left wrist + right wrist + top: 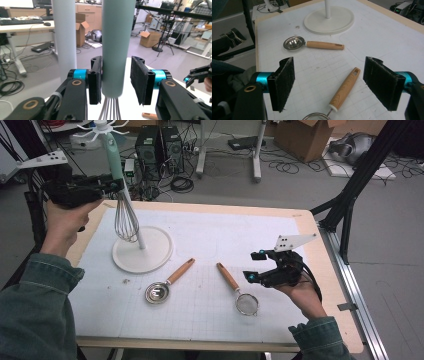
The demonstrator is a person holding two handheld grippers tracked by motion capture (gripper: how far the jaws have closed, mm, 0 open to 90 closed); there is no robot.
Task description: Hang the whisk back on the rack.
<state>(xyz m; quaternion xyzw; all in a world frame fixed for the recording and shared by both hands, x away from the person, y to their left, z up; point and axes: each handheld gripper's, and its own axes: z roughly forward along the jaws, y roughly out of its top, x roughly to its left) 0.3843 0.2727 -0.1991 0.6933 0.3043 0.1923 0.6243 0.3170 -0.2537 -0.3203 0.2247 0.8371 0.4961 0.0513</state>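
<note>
A whisk with a pale green handle (pixel 114 157) (pixel 116 45) hangs beside the white stand's pole (pixel 138 231) (pixel 64 37), its wires (pixel 126 222) above the round base (pixel 142 249). My left gripper (pixel 116 184) (pixel 116 80) is level at the handle's lower end, which sits between the jaws. One pad touches it and the other stands clear, so the gripper is open. My right gripper (pixel 254 266) (pixel 335 85) hovers open over the wooden handle of a small strainer (pixel 239 292) (pixel 344 91). A metal scoop with a wooden handle (pixel 167 282) (pixel 312 44) lies left of it.
A white gridded mat (pixel 210 240) covers the wooden table (pixel 327 285). A black frame post (pixel 350 195) rises off the right edge. Computer towers (pixel 160 145), cables and cardboard boxes (pixel 305 135) sit on the floor beyond the far edge.
</note>
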